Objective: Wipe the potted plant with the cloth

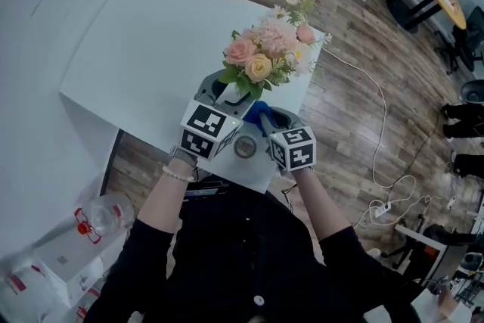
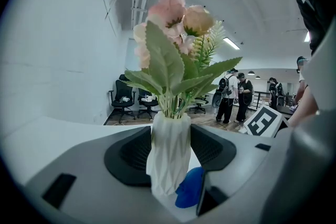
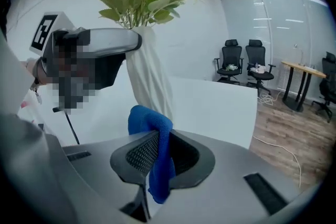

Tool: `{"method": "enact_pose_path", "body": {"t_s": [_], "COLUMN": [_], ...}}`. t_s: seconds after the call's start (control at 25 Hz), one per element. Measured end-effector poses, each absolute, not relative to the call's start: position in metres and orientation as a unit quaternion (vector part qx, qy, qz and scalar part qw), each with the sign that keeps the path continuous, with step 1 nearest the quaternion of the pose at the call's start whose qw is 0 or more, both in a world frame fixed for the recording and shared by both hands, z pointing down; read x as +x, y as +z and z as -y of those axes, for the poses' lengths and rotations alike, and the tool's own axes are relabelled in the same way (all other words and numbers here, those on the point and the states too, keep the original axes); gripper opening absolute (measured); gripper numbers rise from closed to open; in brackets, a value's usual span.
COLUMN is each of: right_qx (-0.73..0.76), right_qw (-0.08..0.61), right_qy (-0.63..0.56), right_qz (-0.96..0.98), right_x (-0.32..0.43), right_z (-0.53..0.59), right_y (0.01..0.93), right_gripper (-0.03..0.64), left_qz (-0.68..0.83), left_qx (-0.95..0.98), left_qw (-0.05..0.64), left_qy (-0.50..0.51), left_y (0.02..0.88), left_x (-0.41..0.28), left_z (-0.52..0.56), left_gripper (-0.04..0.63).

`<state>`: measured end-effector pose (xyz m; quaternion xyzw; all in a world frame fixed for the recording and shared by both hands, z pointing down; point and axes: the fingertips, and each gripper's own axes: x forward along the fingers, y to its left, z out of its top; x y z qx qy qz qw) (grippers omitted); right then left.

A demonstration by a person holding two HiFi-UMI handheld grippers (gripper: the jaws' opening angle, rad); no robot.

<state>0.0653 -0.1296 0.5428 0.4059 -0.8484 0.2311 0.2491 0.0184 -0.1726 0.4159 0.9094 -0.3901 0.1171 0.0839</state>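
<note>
We had the left gripper clamped on the potted plant by its white vase, centre of the head view at the table edge, probably to steady it. The right gripper pinched the blue cloth, just beside the vase base, set to wipe.

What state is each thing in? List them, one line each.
White faceted vase of pink artificial flowers: upright, clamped by left tool.
Blue woven cloth: bunched, pinched in right tool, by the vase's base.
Left tool: shut on the vase.
Right tool: shut on the cloth.
</note>
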Motion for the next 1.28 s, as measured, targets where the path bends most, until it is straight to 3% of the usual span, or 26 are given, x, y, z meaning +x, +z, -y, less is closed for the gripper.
{"method": "enact_pose_path", "body": {"t_s": [0.52, 0.8, 1.28], "right_qx": [0.456, 0.372, 0.244], "right_qw": [0.225, 0.214, 0.170], "right_qy": [0.193, 0.107, 0.118], "right_qz": [0.839, 0.897, 0.948], "right_x": [0.131, 0.118, 0.086], "right_z": [0.165, 0.194, 0.218], "right_y": [0.515, 0.492, 0.490], "right_gripper": [0.074, 0.074, 0.074], "left_qz": [0.353, 0.296, 0.154], "left_qx": [0.925, 0.946, 0.981], "left_qw": [0.080, 0.069, 0.067], "left_qy": [0.117, 0.114, 0.093], "left_y": [0.422, 0.425, 0.426], "left_x": [0.023, 0.021, 0.007], "left_z": [0.178, 0.174, 0.179], "left_gripper": [0.241, 0.240, 0.241]}}
